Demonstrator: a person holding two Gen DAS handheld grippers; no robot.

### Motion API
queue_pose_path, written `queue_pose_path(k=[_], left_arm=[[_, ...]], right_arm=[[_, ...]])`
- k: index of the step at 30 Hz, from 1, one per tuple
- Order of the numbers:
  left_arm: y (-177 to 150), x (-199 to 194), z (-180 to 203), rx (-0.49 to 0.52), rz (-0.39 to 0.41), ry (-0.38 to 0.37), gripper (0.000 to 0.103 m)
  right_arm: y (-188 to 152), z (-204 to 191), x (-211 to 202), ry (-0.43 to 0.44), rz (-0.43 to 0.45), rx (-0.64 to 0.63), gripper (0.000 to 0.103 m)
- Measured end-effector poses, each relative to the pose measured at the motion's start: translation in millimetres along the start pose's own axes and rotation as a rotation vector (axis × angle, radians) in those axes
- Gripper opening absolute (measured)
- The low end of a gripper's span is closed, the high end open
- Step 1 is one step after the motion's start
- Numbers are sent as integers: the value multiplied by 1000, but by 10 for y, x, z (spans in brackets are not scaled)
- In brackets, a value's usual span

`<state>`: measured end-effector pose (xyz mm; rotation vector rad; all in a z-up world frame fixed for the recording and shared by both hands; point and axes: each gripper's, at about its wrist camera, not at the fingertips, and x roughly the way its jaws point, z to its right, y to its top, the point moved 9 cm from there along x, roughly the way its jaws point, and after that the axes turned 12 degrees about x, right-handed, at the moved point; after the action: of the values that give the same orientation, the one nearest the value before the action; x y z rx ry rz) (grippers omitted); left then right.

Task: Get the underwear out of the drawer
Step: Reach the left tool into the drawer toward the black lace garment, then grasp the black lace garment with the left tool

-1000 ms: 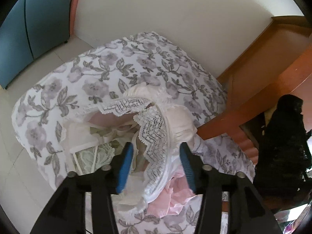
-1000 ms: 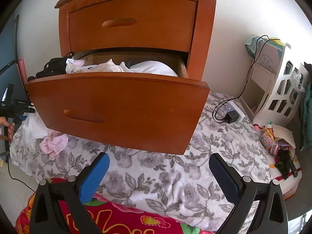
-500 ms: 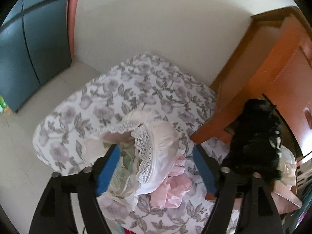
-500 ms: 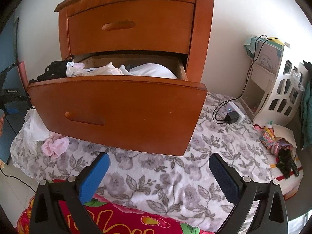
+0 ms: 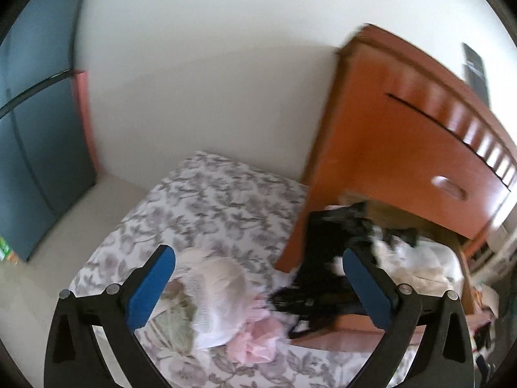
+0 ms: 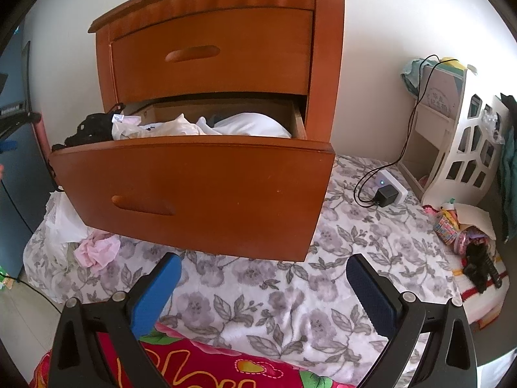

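White walls, a floral bedsheet (image 6: 355, 252) spread across the foreground, and a wooden nightstand (image 6: 326, 64) standing on it against the wall. Its upper drawer is shut; the lower drawer (image 6: 200, 190) hangs pulled well out over the sheet, stuffed with white garments (image 6: 248, 126), and a black lace piece (image 6: 90, 129) spills over its left corner.

The left gripper (image 5: 258, 286) is up above the sheet, blue pads spreading, jaws opening wide with nothing pinched between them. Below and between those fingers lies the pile already out of the drawer: a white lace-trimmed undergarment (image 5: 216, 291) bunched on the sheet, a crumpled pink piece (image 5: 255, 339) touching its lower edge, something pale green under its left side. From this view the black lace (image 5: 323, 258) drapes down the drawer's near corner, just beside the right finger, not touching the pads as far as the blur allows.

The right gripper (image 6: 263, 294) hovers low over the sheet in front of the drawer, jaws wide apart and empty, a bright red printed blanket (image 6: 206, 365) beneath it. Off to the right, a white charger block (image 6: 391, 190) with a black cable sits on the sheet near a white cut-out shelf (image 6: 465, 155).
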<state>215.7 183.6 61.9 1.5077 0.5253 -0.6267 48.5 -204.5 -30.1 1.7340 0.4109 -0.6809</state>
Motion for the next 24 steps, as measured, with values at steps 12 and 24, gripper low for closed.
queue_pose_path(k=[12, 24], left_arm=[[-38, 278, 682, 175, -171, -3, 103], [-368, 741, 893, 185, -341, -26, 73]], right_arm=[[8, 34, -7, 29, -1, 36, 103], [-2, 34, 2, 37, -4, 47, 103]])
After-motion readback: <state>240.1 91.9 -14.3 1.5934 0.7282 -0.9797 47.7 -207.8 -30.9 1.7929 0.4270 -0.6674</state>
